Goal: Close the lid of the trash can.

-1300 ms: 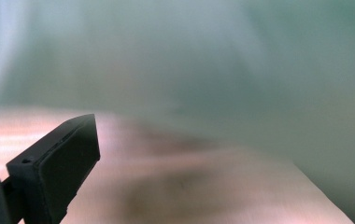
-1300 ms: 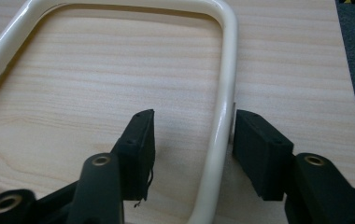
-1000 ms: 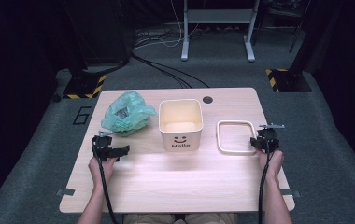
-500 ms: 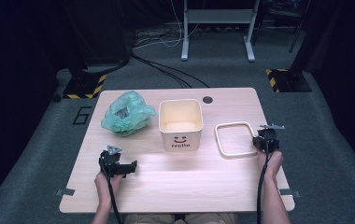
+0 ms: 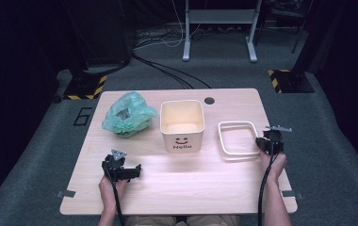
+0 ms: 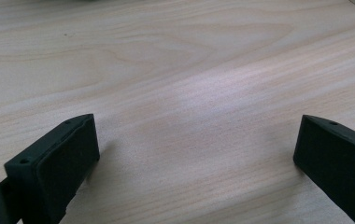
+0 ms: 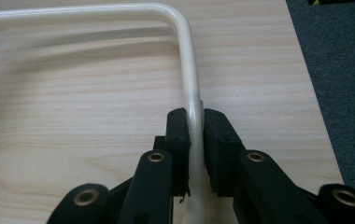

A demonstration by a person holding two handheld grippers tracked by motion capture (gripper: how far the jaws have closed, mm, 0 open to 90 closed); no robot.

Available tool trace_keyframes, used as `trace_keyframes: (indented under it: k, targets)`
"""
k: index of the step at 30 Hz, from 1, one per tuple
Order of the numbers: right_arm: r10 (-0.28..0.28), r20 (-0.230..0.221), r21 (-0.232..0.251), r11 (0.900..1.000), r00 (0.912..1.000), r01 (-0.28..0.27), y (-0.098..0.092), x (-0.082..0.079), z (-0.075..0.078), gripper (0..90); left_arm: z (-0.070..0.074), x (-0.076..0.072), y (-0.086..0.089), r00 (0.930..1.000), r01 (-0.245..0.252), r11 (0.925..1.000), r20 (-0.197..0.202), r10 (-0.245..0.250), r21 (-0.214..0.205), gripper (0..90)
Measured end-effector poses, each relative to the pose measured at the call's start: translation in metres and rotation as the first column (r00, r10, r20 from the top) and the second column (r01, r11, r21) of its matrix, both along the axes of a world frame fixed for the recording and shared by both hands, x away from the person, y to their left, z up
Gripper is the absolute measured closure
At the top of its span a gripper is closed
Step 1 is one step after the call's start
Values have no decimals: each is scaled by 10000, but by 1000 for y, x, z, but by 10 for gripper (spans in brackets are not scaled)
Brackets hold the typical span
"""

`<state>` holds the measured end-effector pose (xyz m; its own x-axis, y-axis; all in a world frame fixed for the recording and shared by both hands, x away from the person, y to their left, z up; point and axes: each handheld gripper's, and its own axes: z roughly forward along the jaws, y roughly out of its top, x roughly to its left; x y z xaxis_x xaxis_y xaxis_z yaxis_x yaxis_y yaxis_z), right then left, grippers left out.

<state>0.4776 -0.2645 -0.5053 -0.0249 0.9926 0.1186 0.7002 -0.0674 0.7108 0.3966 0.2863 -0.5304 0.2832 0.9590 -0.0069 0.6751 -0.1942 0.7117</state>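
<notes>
A cream square ring [image 5: 236,126] lies flat on the table, right of a white square bin [image 5: 182,125] marked with a smiley and "Hello". My right gripper [image 5: 261,144] is at the ring's right side. Its jaws have just been closing, and in the right gripper view the right gripper [image 7: 195,119] is shut on the ring [image 7: 185,56], pads pressed on either side of the bar. My left gripper [image 5: 132,172] rests low over bare wood at the near left. There the left gripper [image 6: 196,140] stands open with nothing between its jaws.
A crumpled green plastic bag [image 5: 129,114] sits at the back left, beside the bin. The wooden table [image 5: 200,188] has a round cable hole [image 5: 209,100] near its far edge. Grey carpet, cables and a stand's feet lie beyond it.
My left gripper has moved toward the near edge and a little to the right, coming lower over the table. The right gripper stayed at the ring.
</notes>
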Motion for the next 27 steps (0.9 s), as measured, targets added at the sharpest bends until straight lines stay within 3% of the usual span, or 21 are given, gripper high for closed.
trace_keyframes:
  k: [27]
  targets:
    - [297, 635, 520, 9981, 9975, -330, 4, -7, 39, 806, 0, 0, 0, 10000, -16, 10000, 1, 16, -3, 3]
